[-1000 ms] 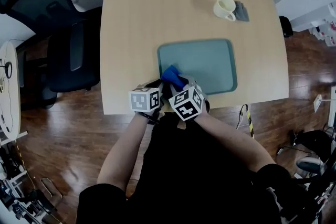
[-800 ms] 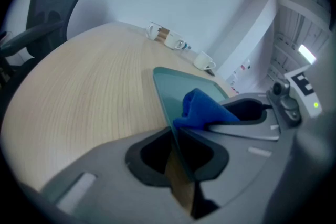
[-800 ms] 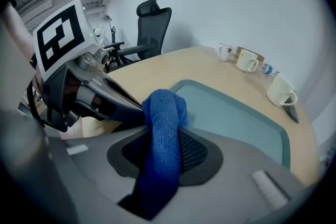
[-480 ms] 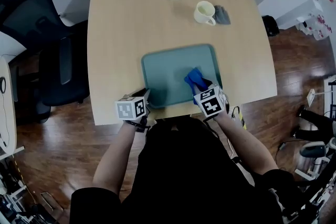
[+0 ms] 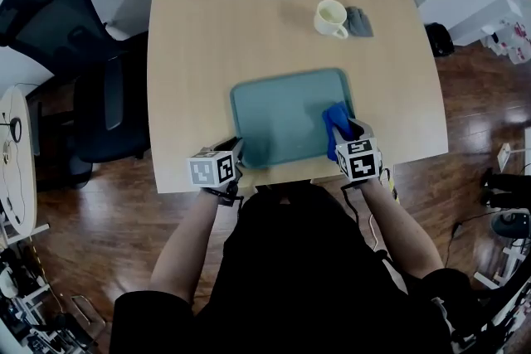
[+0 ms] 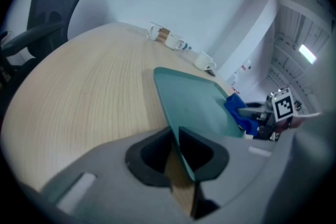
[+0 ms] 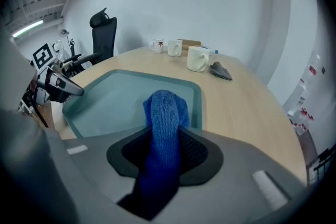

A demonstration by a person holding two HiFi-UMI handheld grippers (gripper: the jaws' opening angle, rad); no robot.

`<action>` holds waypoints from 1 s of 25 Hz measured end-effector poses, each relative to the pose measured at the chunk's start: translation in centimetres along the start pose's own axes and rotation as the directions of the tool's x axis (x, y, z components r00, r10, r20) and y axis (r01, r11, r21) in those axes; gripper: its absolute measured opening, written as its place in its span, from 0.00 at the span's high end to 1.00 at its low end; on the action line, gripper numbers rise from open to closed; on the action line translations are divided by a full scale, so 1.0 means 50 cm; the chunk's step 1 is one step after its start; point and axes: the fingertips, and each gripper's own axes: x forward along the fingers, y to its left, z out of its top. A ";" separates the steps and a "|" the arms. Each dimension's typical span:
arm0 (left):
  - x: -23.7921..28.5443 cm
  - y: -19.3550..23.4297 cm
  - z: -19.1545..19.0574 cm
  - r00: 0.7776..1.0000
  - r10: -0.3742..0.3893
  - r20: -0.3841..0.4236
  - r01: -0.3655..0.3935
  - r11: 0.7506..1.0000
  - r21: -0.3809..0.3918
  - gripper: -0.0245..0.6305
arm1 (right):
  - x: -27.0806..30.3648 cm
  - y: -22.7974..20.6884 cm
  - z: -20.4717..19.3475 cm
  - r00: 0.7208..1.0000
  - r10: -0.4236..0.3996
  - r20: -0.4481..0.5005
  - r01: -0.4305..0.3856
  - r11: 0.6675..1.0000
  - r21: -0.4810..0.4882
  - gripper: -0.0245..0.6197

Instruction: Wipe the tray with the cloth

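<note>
The left gripper (image 5: 235, 149) pinched the tray (image 5: 278, 112) by its near-left rim, while the right gripper (image 5: 347, 129) clamped the cloth (image 5: 333, 116) at its near-right corner.

I see pale wood counter (image 5: 191, 54), rounded corners, on dark glossy plank floor (image 5: 108, 220). Black mesh office chair (image 5: 99, 95) close at counter's left side. Small round white table (image 5: 21, 170) further left of counter. I read plain white wall (image 7: 210, 2) behind counter's far edge; strip light (image 6: 306, 53) overhead.
</note>
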 end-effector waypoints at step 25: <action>0.001 -0.006 0.006 1.000 -0.016 -0.009 0.015 0.999 -0.028 0.89 | 0.061 0.469 0.129 0.953 0.303 0.014 -0.302 0.952 -0.049 0.75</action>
